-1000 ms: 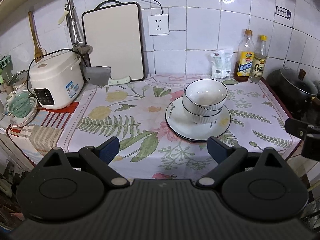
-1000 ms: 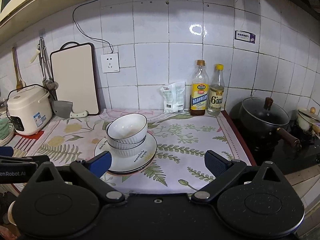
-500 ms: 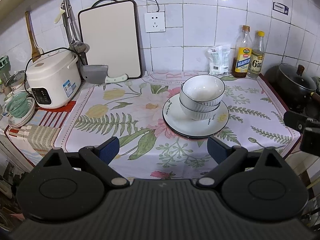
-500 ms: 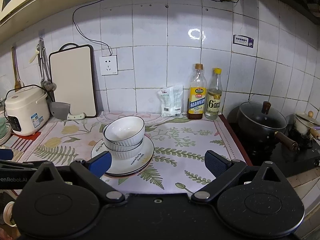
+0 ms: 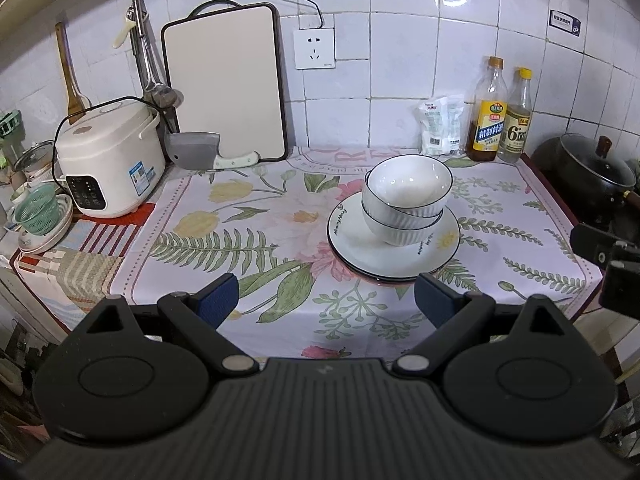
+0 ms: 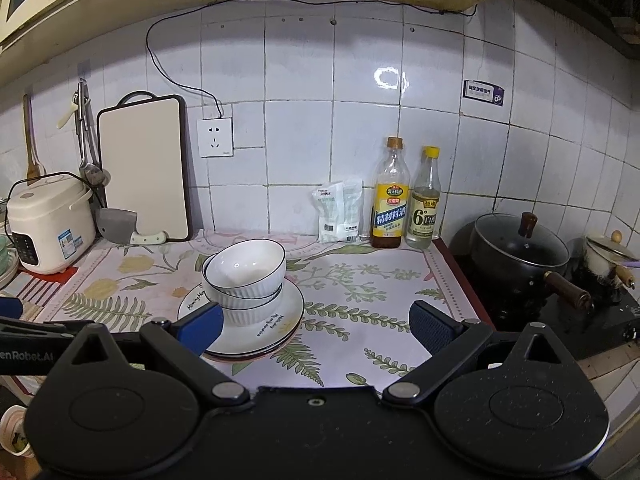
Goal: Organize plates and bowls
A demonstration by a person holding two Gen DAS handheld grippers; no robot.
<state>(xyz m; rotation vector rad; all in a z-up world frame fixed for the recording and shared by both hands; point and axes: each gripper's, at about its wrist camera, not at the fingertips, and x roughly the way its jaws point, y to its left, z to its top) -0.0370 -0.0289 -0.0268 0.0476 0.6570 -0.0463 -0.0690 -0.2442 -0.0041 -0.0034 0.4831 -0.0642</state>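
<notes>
Two white ribbed bowls sit nested and tilted on a stack of white plates on the floral cloth. My left gripper is open with nothing between its fingers, held near the counter's front edge, short of the plates. My right gripper is open too and holds nothing; its left fingertip overlaps the plates' near left rim in the right wrist view. Part of the right gripper's body shows at the right edge of the left wrist view.
A rice cooker, cleaver and cutting board stand at the back left. Two bottles and a white packet line the wall. A black pot sits on the stove at right.
Both grippers have drawn back and risen slightly, so the bowls and plates sit a little farther off. The dishes have not moved. Both grippers stay open.
</notes>
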